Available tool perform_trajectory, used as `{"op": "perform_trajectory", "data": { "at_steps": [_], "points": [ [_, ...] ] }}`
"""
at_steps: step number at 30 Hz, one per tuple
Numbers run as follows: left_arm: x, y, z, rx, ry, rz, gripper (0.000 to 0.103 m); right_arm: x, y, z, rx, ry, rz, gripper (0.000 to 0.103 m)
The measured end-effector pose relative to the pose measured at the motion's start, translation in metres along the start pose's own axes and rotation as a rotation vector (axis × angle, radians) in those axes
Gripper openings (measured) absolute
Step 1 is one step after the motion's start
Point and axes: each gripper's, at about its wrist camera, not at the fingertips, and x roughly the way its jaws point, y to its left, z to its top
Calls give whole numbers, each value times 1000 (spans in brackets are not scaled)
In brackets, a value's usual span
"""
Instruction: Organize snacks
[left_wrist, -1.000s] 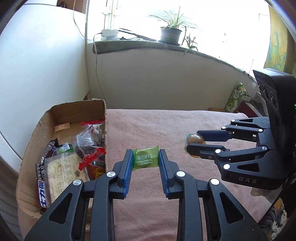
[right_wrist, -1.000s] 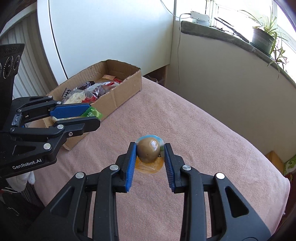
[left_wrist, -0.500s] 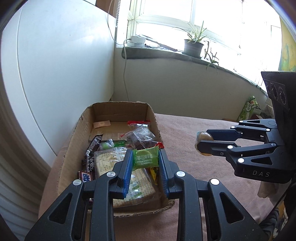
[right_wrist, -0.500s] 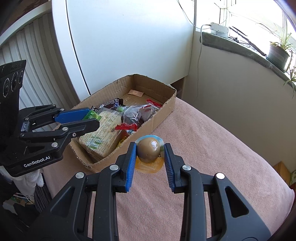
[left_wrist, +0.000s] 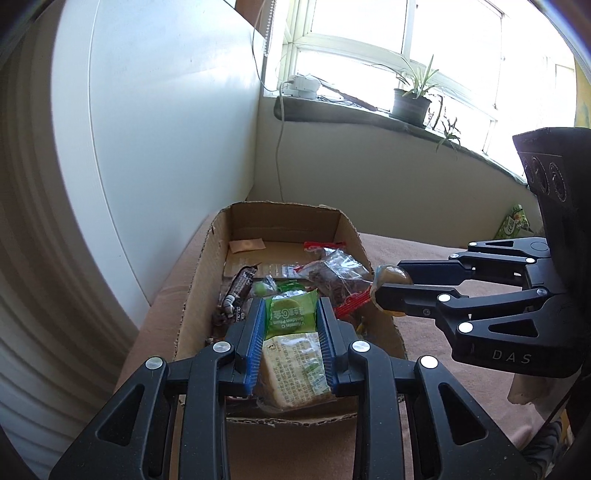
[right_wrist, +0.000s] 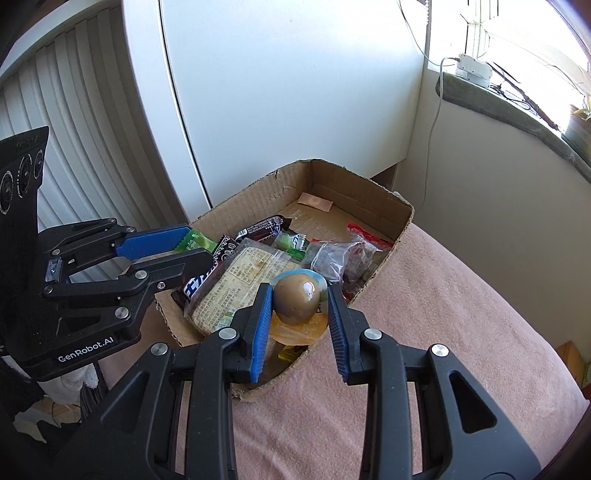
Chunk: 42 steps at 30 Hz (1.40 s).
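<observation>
Where white walls meet, pink cloth (right_wrist: 461, 295) covers the table.

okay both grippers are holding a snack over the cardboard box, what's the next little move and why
Probably open the left gripper and let the green plum candy packet drop. Its fingers hold the packet above the cracker pack inside the cardboard box, while the right gripper, holding a packaged egg, sits nearer the box's edge.

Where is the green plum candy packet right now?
In the left wrist view the green plum candy packet sits pinched in the left gripper's jaws, above the cardboard box, over the cracker pack.
</observation>
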Motion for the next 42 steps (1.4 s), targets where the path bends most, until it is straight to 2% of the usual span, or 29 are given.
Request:
{"op": "perform_trajectory", "data": {
  "at_steps": [8,9,11,12,20,21,22,23,24,27,29,31,35,39,42],
  "points": [
    [1,14,1,-27,-2,19,30,15,9,10,4,-3,12,33],
    [1,16,2,-32,-2,22,32,15,9,11,5,-5,17,35],
    [0,18,2,-38,-4,25,39,16,9,13,14,-9,22,46],
    [-1,18,2,-41,-7,28,40,15,8,13,17,-14,18,50],
    [-13,18,2,-53,-24,33,40,0,7,7,47,-43,21,51],
    [-15,16,2,-50,-26,36,41,-3,6,6,54,-47,22,54],
    [-17,15,2,-48,-30,37,47,-6,6,4,60,-54,21,64],
    [-20,14,1,-48,-36,40,53,-10,6,2,65,-64,16,68],
    [-23,13,1,-48,-42,44,54,-14,8,0,64,-75,8,71],
    [-30,9,-1,-48,-50,48,57,-25,10,-6,65,-98,-2,72],
    [-36,7,-3,-47,-58,57,65,-33,9,-11,79,-111,-14,79],
    [-42,4,-6,-47,-65,66,69,-42,8,-17,94,-133,-31,88],
    [-55,0,-13,-57,-80,91,80,-60,11,-30,114,-164,-70,88],
    [-64,-3,-18,-69,-87,114,80,-75,14,-42,128,-190,-125,90],
    [-68,-6,-21,-72,-91,123,80,-82,13,-49,147,-204,-159,102]
  ]
}}
